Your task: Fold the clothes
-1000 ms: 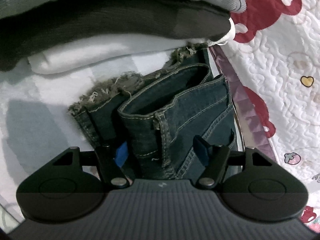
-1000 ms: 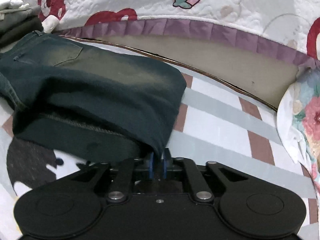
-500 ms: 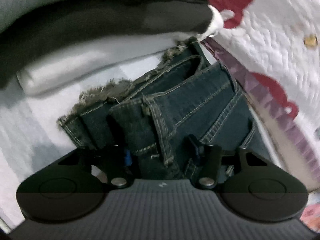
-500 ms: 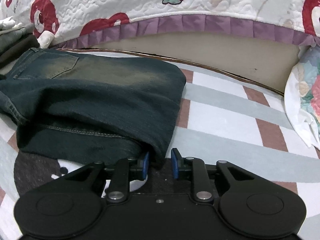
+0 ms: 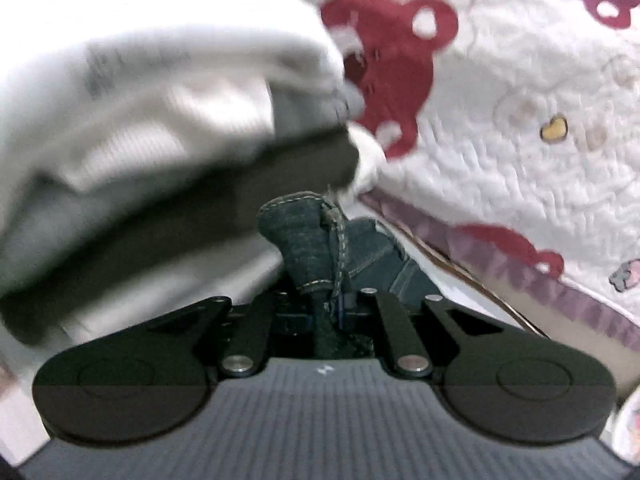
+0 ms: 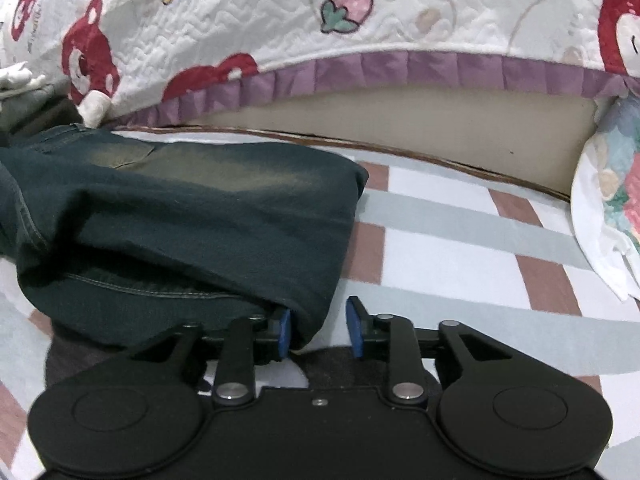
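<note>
The jeans (image 6: 192, 216) lie folded on a checked sheet (image 6: 460, 216) spread over what appears to be a bed, their fold edge running toward the right wrist camera and their far end reaching a stack of folded clothes (image 5: 132, 128) at the left. The left tongs (image 5: 328, 304) are closing and, in the left wrist view, are already clamped on a bunched hem of the denim, whose stitched cuff stands up just above the pads; this pinch looks intended to carry that end over for the next fold. The view is blurred, so how much fabric is caught cannot be stated. The right tongs (image 6: 318, 326) are opening: the blue pads stand apart, the left one just beside or against the near corner of the folded denim, the right one clear of it over the sheet. Nothing is pressed between them, which suggests that corner is being let go so it stays flat where it lies. A quilted cover with red bears (image 6: 280, 12) and a purple frill hangs behind the jeans. Judged from this, one fold is done and another is starting.
</note>
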`<move>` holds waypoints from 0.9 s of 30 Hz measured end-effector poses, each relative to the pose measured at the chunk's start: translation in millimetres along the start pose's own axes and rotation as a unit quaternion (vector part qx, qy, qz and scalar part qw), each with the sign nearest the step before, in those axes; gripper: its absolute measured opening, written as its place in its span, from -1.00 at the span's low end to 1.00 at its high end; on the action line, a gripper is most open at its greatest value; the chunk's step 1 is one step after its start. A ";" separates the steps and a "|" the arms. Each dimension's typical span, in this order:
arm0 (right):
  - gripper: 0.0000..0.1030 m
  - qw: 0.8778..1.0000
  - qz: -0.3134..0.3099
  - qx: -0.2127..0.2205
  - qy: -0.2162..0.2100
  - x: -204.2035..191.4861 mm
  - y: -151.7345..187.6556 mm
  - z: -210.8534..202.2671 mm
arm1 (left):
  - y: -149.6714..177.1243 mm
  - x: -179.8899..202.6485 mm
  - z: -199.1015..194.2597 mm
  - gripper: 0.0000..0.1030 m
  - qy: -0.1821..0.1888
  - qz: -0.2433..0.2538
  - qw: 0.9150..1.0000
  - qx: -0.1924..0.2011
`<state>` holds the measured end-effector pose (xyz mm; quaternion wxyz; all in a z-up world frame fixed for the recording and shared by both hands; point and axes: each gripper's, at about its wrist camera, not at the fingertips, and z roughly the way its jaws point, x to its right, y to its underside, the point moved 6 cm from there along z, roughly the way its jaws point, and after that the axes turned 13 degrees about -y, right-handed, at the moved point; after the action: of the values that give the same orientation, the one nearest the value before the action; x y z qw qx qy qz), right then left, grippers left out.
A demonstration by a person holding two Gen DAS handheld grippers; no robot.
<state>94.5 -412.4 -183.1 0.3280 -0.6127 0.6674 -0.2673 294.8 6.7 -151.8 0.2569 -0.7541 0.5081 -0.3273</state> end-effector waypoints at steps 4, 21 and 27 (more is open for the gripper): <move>-0.10 1.000 -0.010 0.004 -0.017 -10.5 -1.7 1.8 | 11.9 -29.3 22.7 -0.83 -0.075 -0.018 0.997 -0.020; -0.88 0.996 0.007 0.016 -0.083 -27.5 -24.7 -10.2 | 27.5 -44.0 55.2 -0.78 -0.121 -0.019 0.990 -0.068; -1.00 0.991 -0.107 -0.078 -0.031 -24.4 9.7 4.7 | 25.9 -43.1 54.7 -0.75 -0.128 -0.007 0.989 -0.075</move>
<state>92.7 -386.9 -190.8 0.2690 -0.7125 0.6064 -0.2288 309.0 40.9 -216.3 0.2604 -0.8104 0.4887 -0.1914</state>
